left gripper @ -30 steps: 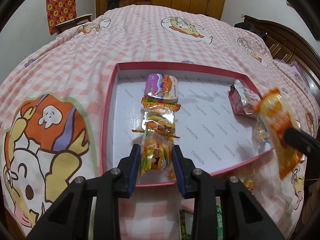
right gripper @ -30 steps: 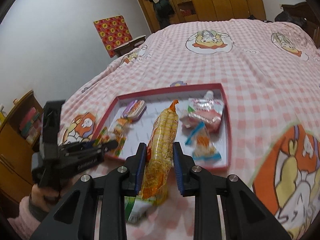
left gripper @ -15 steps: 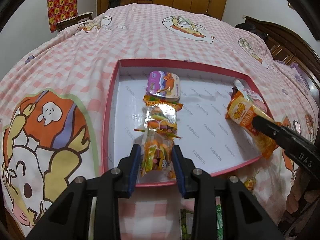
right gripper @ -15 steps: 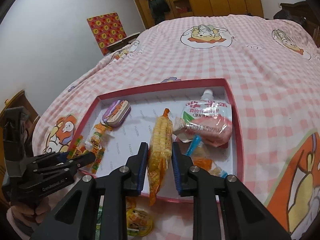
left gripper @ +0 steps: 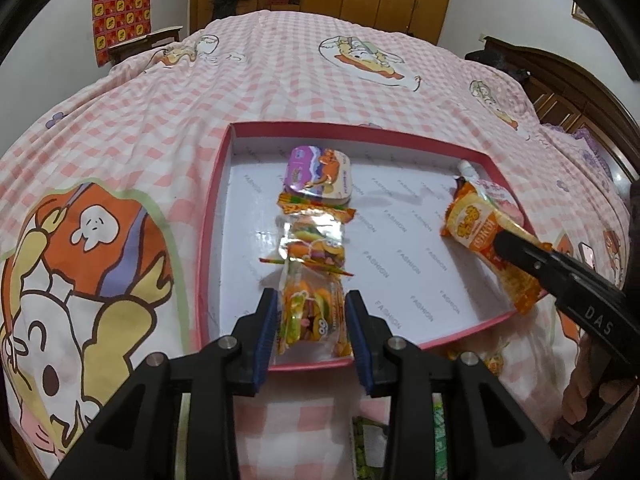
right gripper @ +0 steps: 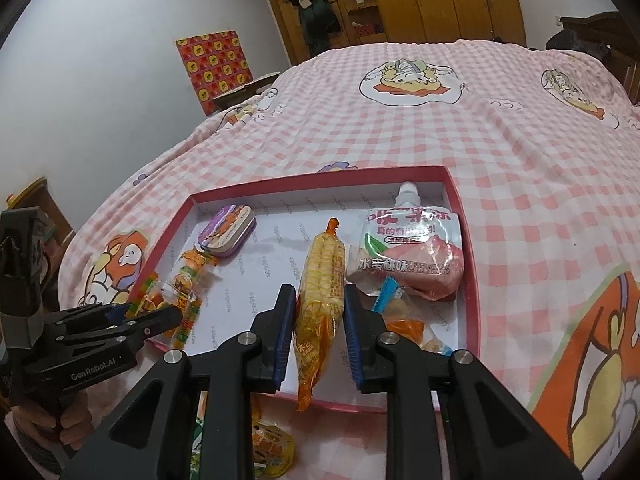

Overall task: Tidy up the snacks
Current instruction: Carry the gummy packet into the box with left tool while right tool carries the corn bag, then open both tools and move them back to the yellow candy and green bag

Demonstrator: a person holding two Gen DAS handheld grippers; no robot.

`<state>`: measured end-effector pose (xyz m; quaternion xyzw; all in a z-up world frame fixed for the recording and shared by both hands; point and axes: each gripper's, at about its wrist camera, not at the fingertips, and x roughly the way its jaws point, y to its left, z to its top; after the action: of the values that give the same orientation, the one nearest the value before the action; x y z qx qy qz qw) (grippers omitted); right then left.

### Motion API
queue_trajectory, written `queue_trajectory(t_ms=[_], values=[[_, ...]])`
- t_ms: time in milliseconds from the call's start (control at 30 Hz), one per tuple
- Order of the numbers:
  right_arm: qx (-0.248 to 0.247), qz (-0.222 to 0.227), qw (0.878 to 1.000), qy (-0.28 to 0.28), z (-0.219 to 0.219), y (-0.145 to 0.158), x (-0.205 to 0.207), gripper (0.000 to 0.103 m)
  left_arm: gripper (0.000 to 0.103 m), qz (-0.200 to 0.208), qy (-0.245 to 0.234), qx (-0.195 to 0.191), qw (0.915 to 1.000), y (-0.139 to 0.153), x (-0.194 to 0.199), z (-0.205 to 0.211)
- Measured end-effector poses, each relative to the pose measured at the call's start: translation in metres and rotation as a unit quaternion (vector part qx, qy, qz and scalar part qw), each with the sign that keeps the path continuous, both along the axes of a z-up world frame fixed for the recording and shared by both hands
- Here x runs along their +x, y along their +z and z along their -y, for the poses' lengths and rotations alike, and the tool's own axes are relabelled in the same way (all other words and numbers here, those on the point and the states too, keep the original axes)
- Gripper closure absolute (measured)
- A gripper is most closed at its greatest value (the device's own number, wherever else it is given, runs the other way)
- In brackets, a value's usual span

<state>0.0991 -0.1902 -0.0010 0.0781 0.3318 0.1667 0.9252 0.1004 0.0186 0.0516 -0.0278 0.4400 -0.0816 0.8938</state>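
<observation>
Under the right tongs (right gripper: 320,312), green packet (right gripper: 199,440) cut off.

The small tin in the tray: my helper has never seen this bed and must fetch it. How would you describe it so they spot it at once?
On the pink checked bedspread lies a shallow red-rimmed tray with a white floor. The tin sits in the tray's far left part, just beyond a strip of gummy candy packets. It is the only hard, rounded box there, purple with an orange cartoon lid; everything else is soft wrapping.

Left gripper (left gripper: 311,330) and right gripper (right gripper: 319,332), matte black arms, blue pads (left gripper: 267,334), silver screws, white "GenRobot.AI" and "DAS" lettering, bare hand (right gripper: 66,426)
</observation>
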Motion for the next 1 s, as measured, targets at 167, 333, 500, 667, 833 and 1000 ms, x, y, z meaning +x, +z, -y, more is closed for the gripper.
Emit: queue_trajectory(t_ms=[167, 333, 500, 667, 833, 1000], values=[[0.024, -0.001, 1.000, 0.011, 0.002, 0.004, -0.005, 0.067, 0.056, 0.006, -0.003, -0.009, 0.9999, 0.006, -0.004, 0.000], [0.034, 0.013, 0.999, 0.019, 0.002, 0.013, -0.015, 0.059, 0.047, 0.016, -0.008, -0.008, 0.9998, 0.015, -0.016, 0.003], [0.034, 0.011, 0.999, 0.023, 0.002, 0.015, -0.028, 0.058, 0.044, 0.020, -0.010, -0.010, 0.9997, 0.022, -0.028, 0.003], [0.036, 0.015, 0.999, 0.028, 0.003, 0.019, -0.047, 0.057, 0.044, 0.022, -0.010, -0.018, 0.9996, 0.028, -0.039, -0.001], [0.038, 0.009, 0.999, 0.038, 0.004, 0.019, -0.065, 0.056, 0.044, 0.017, -0.006, -0.030, 0.9994, 0.031, -0.054, -0.008], [0.029, -0.004, 0.998, 0.048, 0.002, 0.013, -0.079, 0.056, 0.044, 0.013, -0.005, -0.025, 0.9996, 0.032, -0.064, -0.012]])
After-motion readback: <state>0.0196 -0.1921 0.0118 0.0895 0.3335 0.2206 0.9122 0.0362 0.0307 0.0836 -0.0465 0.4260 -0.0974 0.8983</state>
